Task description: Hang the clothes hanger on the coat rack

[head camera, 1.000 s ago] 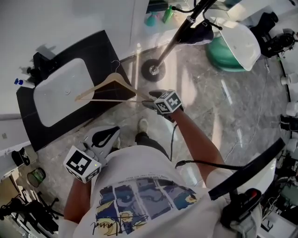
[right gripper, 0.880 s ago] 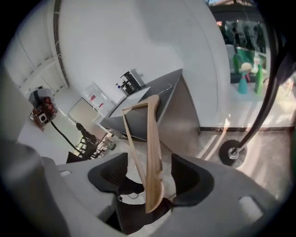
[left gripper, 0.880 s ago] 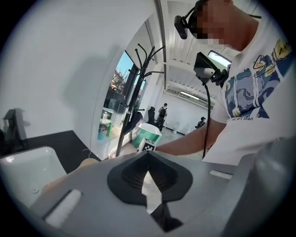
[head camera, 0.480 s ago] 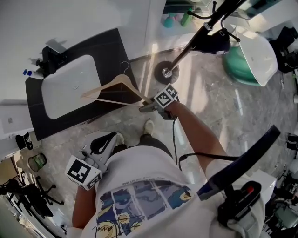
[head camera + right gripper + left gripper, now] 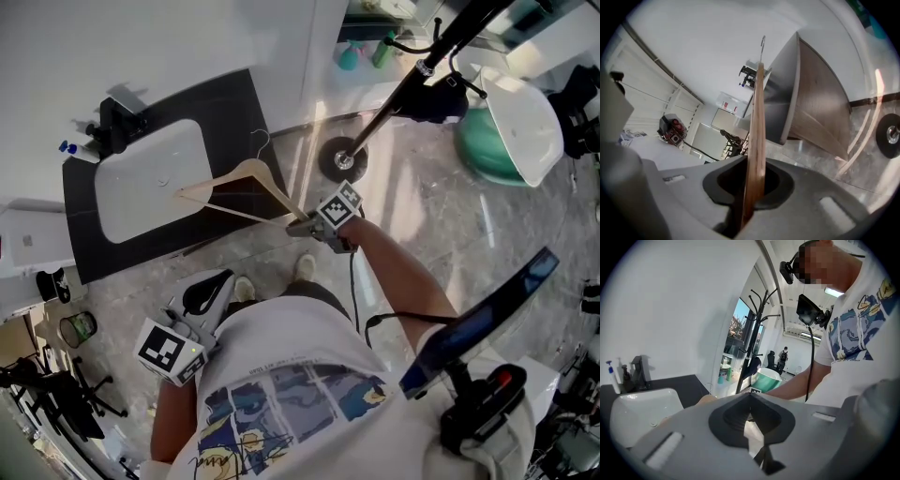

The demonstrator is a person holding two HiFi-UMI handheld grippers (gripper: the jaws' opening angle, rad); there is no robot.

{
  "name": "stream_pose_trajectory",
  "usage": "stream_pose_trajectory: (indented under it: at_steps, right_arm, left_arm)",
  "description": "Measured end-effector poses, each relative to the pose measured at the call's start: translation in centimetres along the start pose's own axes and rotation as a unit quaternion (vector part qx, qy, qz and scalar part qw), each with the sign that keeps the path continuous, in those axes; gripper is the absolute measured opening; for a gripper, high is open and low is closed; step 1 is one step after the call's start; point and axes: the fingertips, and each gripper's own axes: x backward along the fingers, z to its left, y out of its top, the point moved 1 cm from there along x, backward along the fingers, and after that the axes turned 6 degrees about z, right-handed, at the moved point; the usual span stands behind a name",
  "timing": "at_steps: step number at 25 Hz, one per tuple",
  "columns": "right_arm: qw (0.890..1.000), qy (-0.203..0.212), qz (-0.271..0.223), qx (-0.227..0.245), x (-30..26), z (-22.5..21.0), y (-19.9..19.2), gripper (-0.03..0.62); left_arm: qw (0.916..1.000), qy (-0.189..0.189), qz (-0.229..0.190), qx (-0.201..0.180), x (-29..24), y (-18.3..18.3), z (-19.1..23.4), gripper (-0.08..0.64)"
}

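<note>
head view / hanger: wooden, lying over the right part of the black desk, left tip above the sink
head view / right gripper: holds the hanger by its right tip, at the desk's near corner
head view / left gripper: low by the person's hip, well apart from the hanger
head view / coat rack: black pole rising from a round base on the floor, right of the desk; hanger not on it
head view / sink: white basin set into the desk, faucet at its far edge
head view / teal tub: on the floor beyond the rack, partly under a white cover; contents can't tell
left gripper view / left gripper: fingers pressed together at the tips, nothing between them
left gripper view / background: sink and faucet left, coat rack centre, teal tub behind it
right gripper view / right gripper: fingers have just been closing and now pinch the hanger
right gripper view / hanger: seen edge-on, running straight away from the fingers, metal hook at the far end
right gripper view / rack base: on the floor at the right edge, well apart from the hanger
</note>
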Motion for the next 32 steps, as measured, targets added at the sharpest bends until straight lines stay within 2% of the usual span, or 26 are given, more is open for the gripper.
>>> stream_pose_trajectory:
  at_steps: [3,7,12,15,24,32]
  right_arm:
    - [1.0,-0.013,-0.016,0.021,0.3,0.6,0.2,0.035]
    - [0.997,-0.056,-0.035,0.05,1.5,1.4,-0.1,0.034]
    - [0.993,-0.072,-0.076,0.048,4.1,4.1,-0.8,0.034]
    - [0.988,-0.096,-0.105,0.056,6.1,5.7,-0.9,0.034]
    - [0.958,-0.196,-0.183,0.101,14.7,13.2,-2.0,0.034]
    - [0.924,-0.267,-0.239,0.134,23.1,21.1,-3.6,0.034]
  left_arm:
    - [0.9999,-0.011,-0.003,-0.009,0.0,0.0,0.0,0.003]
    - [0.9991,-0.035,-0.009,-0.022,-0.1,0.0,-0.4,0.003]
    - [0.9957,-0.078,-0.011,-0.048,-0.6,0.5,-1.2,0.003]
    - [0.9925,-0.107,-0.005,-0.058,-0.7,0.5,-1.8,0.003]
    - [0.9746,-0.197,-0.002,-0.106,-1.6,0.4,-3.6,0.003]
    - [0.9537,-0.266,-0.005,-0.14,-3.1,0.9,-6.5,0.003]
